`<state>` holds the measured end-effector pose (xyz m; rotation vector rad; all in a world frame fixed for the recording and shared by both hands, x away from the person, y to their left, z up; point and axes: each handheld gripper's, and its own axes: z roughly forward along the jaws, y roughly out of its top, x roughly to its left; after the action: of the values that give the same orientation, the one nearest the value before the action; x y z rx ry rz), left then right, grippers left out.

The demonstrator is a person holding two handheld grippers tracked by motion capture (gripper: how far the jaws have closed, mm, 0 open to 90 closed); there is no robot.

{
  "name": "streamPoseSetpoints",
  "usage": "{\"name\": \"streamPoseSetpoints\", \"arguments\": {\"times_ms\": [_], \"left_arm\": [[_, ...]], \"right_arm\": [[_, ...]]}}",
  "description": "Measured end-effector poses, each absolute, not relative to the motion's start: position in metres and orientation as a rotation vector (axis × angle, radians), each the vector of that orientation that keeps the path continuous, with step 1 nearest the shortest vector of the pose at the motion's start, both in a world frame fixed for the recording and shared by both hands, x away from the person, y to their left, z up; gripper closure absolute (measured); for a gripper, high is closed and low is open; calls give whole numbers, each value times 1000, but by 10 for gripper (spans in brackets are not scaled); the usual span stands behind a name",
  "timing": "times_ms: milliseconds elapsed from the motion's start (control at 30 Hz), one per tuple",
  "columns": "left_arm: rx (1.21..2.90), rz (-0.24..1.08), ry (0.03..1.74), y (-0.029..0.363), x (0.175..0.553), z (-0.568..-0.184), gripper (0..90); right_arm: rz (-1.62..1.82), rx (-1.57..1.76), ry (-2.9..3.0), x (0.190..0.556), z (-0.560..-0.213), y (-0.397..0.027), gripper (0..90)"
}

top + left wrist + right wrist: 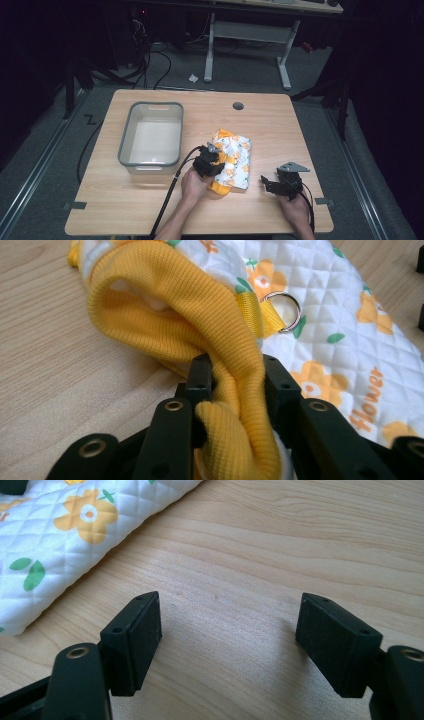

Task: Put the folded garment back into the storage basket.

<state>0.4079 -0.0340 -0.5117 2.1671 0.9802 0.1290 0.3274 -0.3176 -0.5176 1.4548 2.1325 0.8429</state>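
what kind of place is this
Probably a lab or workshop set up for recording, not a home: a lone wooden table on grey carpet, loose cables on the floor behind it, and a desk frame against a dark backdrop.

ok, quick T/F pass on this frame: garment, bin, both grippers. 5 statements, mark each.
1. The left gripper is shut on the yellow ribbed cuff of the quilted flower-print garment. True.
2. The right gripper holds the garment. False: its jaws stand open over bare table, with the garment off to one side.
3. The grey bin has the garment inside. False: the garment lies on the table beside it.
4. A metal ring hangs from a yellow strap on the garment. True.
5. The bin is right of the garment in the high view. False: it is left.
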Motion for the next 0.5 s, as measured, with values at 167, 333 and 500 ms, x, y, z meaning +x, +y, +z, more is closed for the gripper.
{"name": "streamPoseSetpoints", "arguments": {"times_ms": [167,333,500], "left_arm": [[2153,158,965,-33,404,-505,727],[2110,154,944,-26,401,-493,733],[2074,157,929,-19,398,-482,734]], "right_arm": [[843,1455,2133,327,-518,-318,265],[844,1452,2133,328,-518,-318,265],[843,1455,2133,327,-518,-318,265]]}}
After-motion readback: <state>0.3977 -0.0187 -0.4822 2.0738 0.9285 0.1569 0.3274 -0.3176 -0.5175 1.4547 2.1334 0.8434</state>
